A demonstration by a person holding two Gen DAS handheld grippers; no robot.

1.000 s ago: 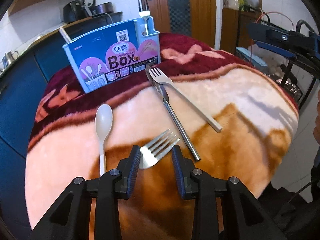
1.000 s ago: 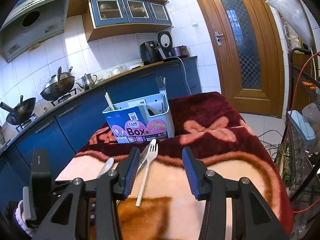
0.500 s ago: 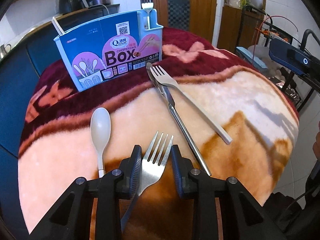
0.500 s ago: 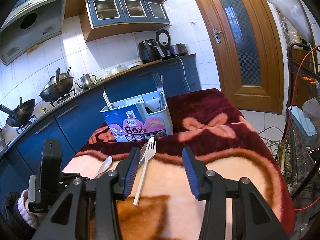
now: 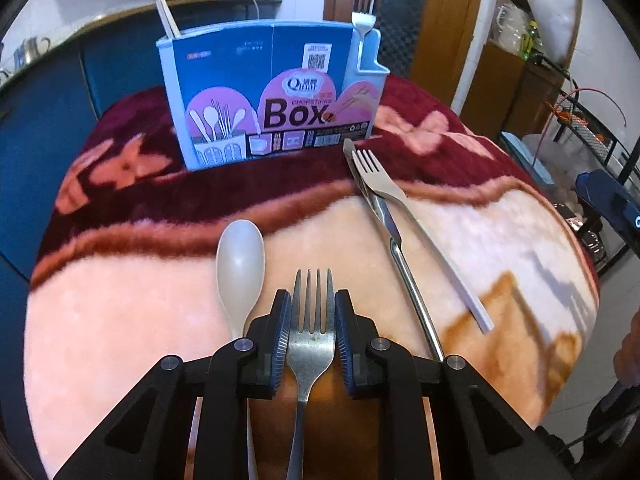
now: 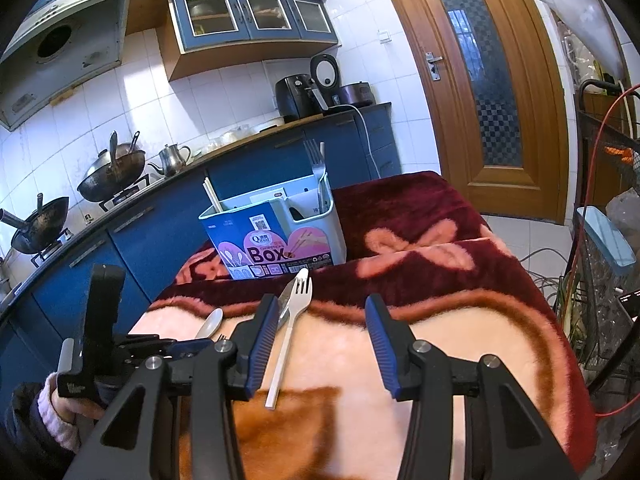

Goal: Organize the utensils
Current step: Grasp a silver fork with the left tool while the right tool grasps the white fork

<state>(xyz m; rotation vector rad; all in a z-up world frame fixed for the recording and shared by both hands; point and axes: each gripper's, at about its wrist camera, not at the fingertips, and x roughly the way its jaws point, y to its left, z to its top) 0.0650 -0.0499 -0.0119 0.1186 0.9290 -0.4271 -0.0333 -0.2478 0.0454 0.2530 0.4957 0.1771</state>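
A metal fork [image 5: 312, 328] lies on the blanket, tines toward the blue-and-pink utensil box [image 5: 272, 100]. My left gripper [image 5: 310, 300] is closing, and its pads touch both sides of the fork's head. A white spoon [image 5: 240, 264] lies just left of it. A table knife [image 5: 394, 248] and a white fork [image 5: 440, 256] lie to the right. In the box stand another fork [image 5: 364, 12] and chopsticks [image 5: 166, 14]. My right gripper [image 6: 320, 320] hangs open above the blanket with nothing between its fingers. The white fork [image 6: 288, 328] lies beyond its left finger.
The blanket [image 6: 460, 352] covers a small table that drops off on every side. A blue counter [image 6: 248, 164] with woks, a kettle and appliances runs behind the box. A wooden door [image 6: 488, 92] and a wire rack [image 6: 608, 264] stand to the right. A sleeved hand [image 6: 60, 408] holds the left gripper.
The left gripper has slid forward over the metal fork and narrowed around its head. The fork now points straight at the box. The right gripper has kept still.
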